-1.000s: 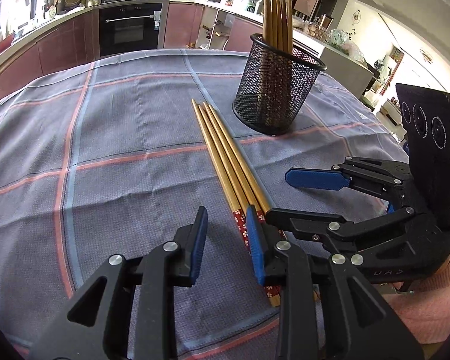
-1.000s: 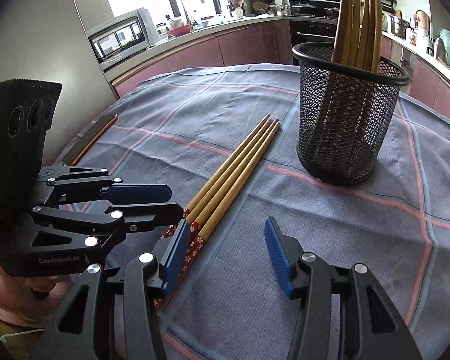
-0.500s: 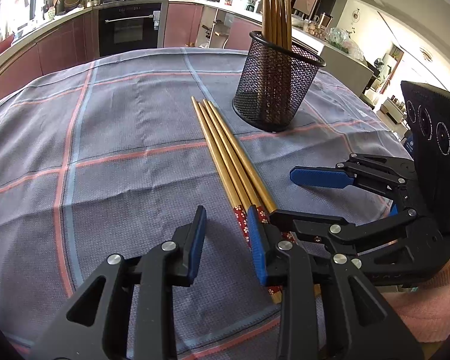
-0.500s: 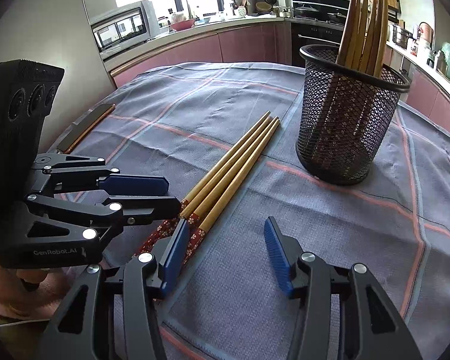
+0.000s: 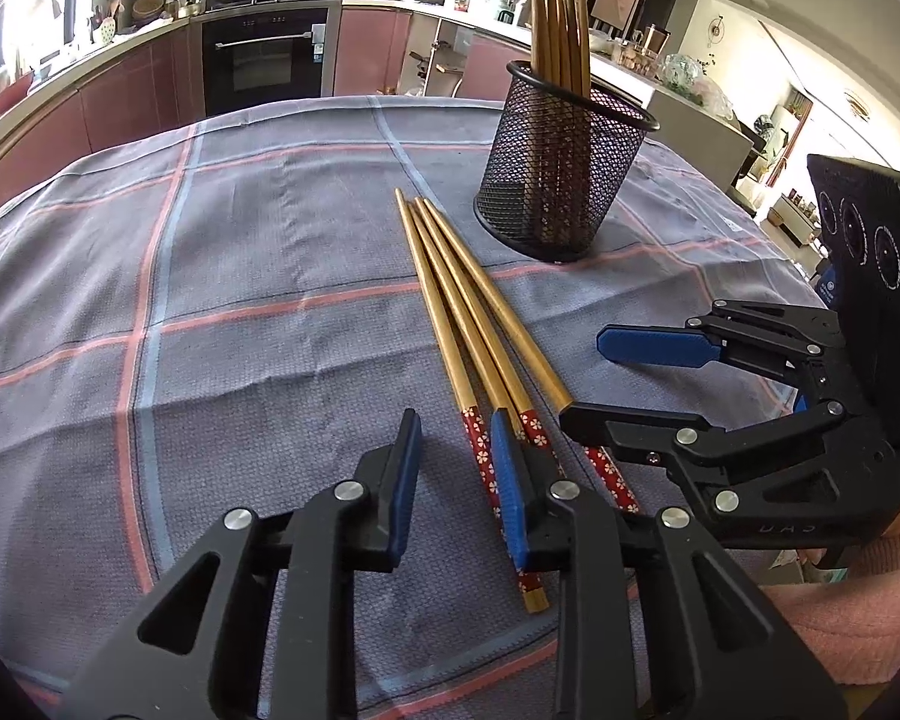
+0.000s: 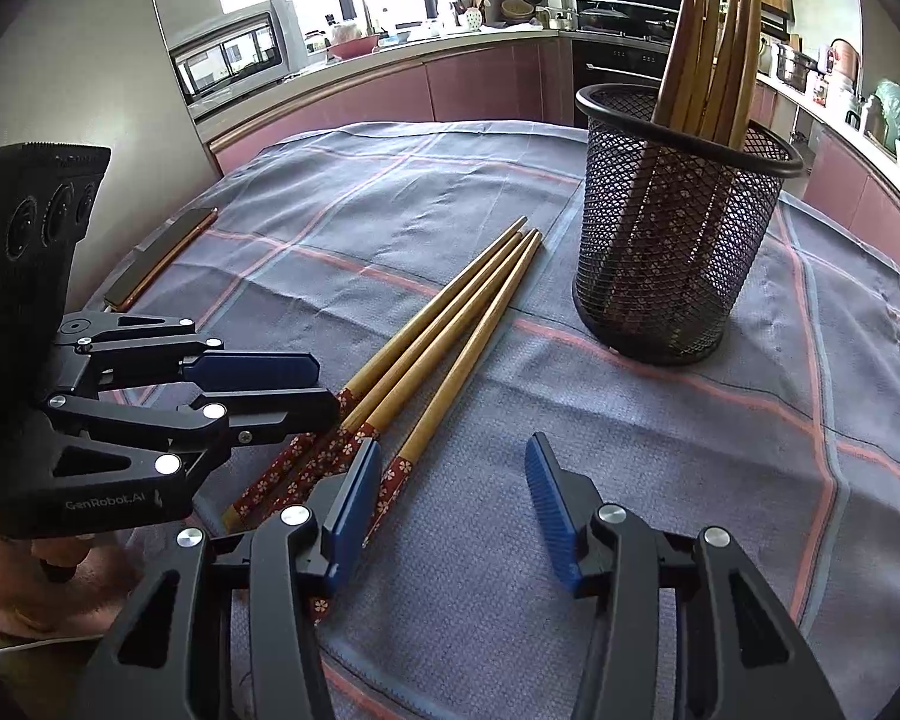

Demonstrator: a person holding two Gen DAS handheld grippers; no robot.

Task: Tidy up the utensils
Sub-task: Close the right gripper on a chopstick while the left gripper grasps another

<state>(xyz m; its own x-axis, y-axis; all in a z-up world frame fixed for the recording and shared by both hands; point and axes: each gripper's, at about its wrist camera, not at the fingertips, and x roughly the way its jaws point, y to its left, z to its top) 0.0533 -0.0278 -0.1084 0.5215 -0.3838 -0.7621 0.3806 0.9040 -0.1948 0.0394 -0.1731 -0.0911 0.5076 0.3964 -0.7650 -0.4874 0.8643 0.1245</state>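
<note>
Three wooden chopsticks (image 5: pixel 468 312) with red flowered ends lie side by side on the blue checked tablecloth (image 5: pixel 240 276); they also show in the right wrist view (image 6: pixel 450 324). A black mesh holder (image 5: pixel 561 180) stands beyond them with several wooden utensils (image 5: pixel 561 18) upright in it, and shows in the right wrist view (image 6: pixel 678 228). My left gripper (image 5: pixel 456 480) is open, its right finger over the red ends. My right gripper (image 6: pixel 450 498) is open, just right of the chopsticks' ends. Both are empty.
A dark flat phone-like object (image 6: pixel 162 255) lies at the table's left edge. Kitchen counters, an oven (image 5: pixel 264 54) and a microwave (image 6: pixel 234 54) surround the table. The tablecloth's near hem (image 6: pixel 390 672) lies just below the grippers.
Both grippers have drifted slightly; the holder and chopsticks sit a little lower in both views. Nothing was gripped or moved on the table.
</note>
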